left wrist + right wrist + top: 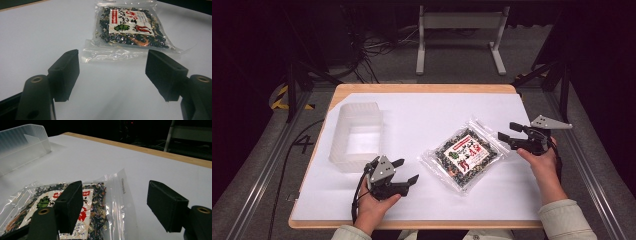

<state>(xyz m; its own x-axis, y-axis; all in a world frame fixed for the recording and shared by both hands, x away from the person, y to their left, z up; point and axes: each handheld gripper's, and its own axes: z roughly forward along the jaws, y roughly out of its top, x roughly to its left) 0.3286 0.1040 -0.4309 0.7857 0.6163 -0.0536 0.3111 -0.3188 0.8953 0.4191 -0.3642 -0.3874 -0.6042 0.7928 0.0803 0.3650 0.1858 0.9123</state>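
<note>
A clear plastic bag of dark dried food with a red and white label (pixel 464 152) lies flat on the white table cover, right of centre. My left gripper (pixel 406 171) is open near the front edge, a short way left of the bag (pixel 128 25), jaws pointing at it. My right gripper (pixel 510 131) is open at the bag's right corner, just above it. In the right gripper view the bag (pixel 75 205) lies under the left jaw, and nothing is between the jaws.
A translucent plastic bin (pixel 356 135) stands on the left side of the table and looks empty; it is also at far left (pixel 22 147) in the right gripper view. The wooden table edge (pixel 422 88) runs along the back. Cables and a metal frame (pixel 459 35) are on the floor beyond.
</note>
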